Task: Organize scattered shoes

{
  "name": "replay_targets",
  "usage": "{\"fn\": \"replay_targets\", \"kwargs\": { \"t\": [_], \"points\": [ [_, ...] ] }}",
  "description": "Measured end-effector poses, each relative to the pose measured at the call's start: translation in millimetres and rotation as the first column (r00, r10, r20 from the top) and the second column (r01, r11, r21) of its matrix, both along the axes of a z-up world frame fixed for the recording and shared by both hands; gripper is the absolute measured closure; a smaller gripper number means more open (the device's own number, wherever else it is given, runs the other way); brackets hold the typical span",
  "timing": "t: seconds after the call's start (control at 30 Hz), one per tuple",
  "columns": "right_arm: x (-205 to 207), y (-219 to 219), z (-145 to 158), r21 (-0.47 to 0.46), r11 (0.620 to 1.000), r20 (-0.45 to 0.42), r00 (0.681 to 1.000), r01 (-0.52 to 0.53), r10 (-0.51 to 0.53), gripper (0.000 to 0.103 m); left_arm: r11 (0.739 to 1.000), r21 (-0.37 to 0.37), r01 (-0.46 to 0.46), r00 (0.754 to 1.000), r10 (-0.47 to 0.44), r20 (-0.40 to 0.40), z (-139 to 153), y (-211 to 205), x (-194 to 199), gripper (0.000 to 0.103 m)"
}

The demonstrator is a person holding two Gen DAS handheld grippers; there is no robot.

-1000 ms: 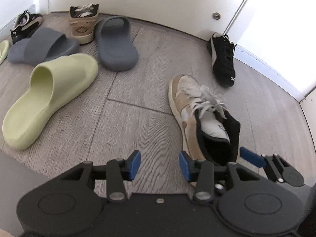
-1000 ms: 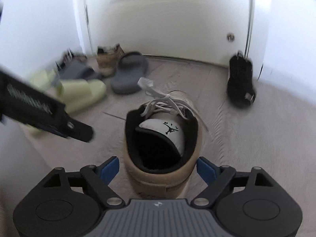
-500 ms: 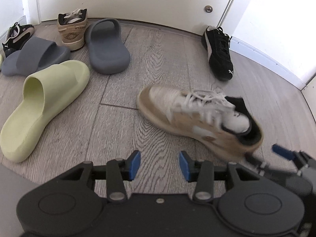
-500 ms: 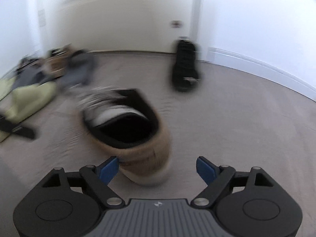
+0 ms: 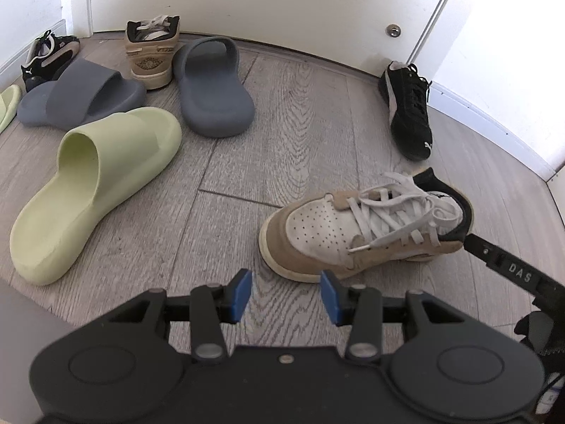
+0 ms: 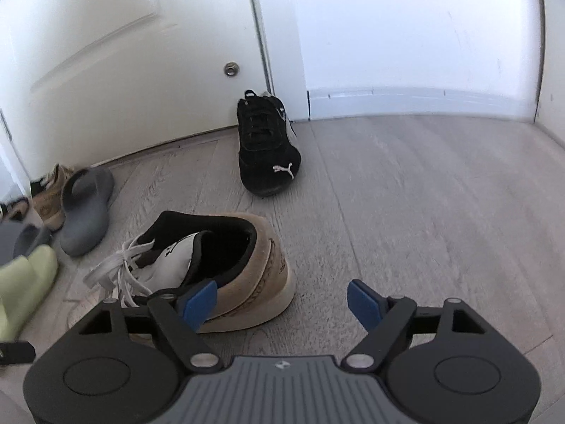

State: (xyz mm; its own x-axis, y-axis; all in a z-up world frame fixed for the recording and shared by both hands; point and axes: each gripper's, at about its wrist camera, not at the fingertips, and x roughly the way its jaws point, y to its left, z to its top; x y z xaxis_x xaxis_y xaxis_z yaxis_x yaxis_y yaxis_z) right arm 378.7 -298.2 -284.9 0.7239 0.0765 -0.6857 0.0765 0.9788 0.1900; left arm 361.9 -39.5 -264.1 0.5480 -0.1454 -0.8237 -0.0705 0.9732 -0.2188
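Grey wood-grain floor [image 5: 310, 113] carried the scattered shoes. At far left in the left wrist view lay one black trainer [image 5: 49, 56], two grey slides [image 5: 81, 99] [image 5: 212, 84] and a tan high-top [image 5: 152, 53] standing heel-out by the white door [image 5: 282, 3]; a pale green slide [image 5: 91, 183] lay nearer. Further right sat the second tan sneaker [image 5: 356, 229], on its sole, toe pointing left; the second black trainer [image 5: 409, 116] stood by the door frame.

The left claw [image 5: 284, 295] was partly apart over bare floor, holding nothing. The right claw [image 6: 282, 304] stood wide apart, its left pad at the sneaker's heel side and its right pad over bare floor; no grip was evident.

Step judged in hand: repositioning the tan sneaker, now let go. The next move would likely call for carrying it to its mate by the door, or fetching the black trainer.

Against the earlier frames, the sneaker had swung from toe-away to crosswise, the right claw had rolled and shifted off it with jaws closing slightly, and the left claw was unchanged
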Motion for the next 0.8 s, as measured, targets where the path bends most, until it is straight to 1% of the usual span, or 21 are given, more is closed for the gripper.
{"fn": "replay_targets", "kwargs": {
  "t": [0.13,0.2,0.27,0.3,0.4,0.43,0.53,0.6,0.63,0.67,0.77,0.8],
  "points": [
    [17.6,-6.2,-1.1,0.004,1.0,0.022,0.999,-0.028,0.028,0.021,1.0,-0.004,0.001,1.0,-0.001,-0.004,-2.1,-2.4,0.6,0.059],
    [35.1,-4.4,-2.7,-0.015,0.999,0.048,0.998,-0.047,0.048,0.021,1.0,0.0,-0.002,1.0,0.002,-0.003,-2.8,-3.9,1.3,0.059],
    [52.2,-3.3,-4.3,-0.011,0.998,0.061,0.997,-0.054,0.055,0.021,1.0,0.004,-0.01,1.0,0.01,0.001,-2.0,-4.0,1.3,0.059],
    [63.1,-1.8,-5.1,-0.007,0.998,0.065,0.996,-0.054,0.055,0.021,1.0,0.007,-0.017,1.0,0.016,0.004,-1.2,-3.3,1.0,0.059],
    [75.9,5.6,-1.5,0.003,1.0,0.055,0.998,-0.025,0.025,0.021,0.999,0.019,-0.04,0.999,0.04,0.016,2.2,2.1,0.2,0.059],
    [75.4,8.4,1.0,0.015,1.0,0.058,0.998,-0.012,0.012,0.021,0.998,0.024,-0.053,0.998,0.052,0.021,3.5,5.1,-0.2,0.059],
    [50.0,23.1,8.8,0.094,0.995,0.052,0.998,0.031,-0.036,0.02,0.996,0.016,-0.093,0.995,0.092,0.025,3.8,16.8,-0.3,0.059],
    [34.6,36.7,6.7,0.135,0.991,0.02,1.0,0.019,-0.022,0.02,0.994,0.005,-0.113,0.993,0.113,0.022,2.4,23.5,0.9,0.059],
    [27.4,45.4,4.2,0.149,0.989,0.012,1.0,-0.004,0.002,0.02,0.991,-0.012,-0.136,0.991,0.136,0.017,0.5,32.9,4.0,0.059],
    [19.6,58.9,-0.2,0.158,0.986,0.0,0.999,-0.048,0.049,0.019,0.989,-0.023,-0.147,0.989,0.147,0.015,-0.6,37.5,4.7,0.059],
    [11.0,97.0,-12.7,0.142,0.978,-0.028,0.987,-0.151,0.156,0.017,0.984,-0.039,-0.173,0.985,0.173,0.011,-1.6,45.5,4.8,0.059],
    [10.2,103.3,-14.9,0.139,0.976,-0.031,0.985,-0.166,0.171,0.016,0.983,-0.044,-0.181,0.983,0.181,0.01,-1.9,48.0,4.7,0.059]
  ]
}}
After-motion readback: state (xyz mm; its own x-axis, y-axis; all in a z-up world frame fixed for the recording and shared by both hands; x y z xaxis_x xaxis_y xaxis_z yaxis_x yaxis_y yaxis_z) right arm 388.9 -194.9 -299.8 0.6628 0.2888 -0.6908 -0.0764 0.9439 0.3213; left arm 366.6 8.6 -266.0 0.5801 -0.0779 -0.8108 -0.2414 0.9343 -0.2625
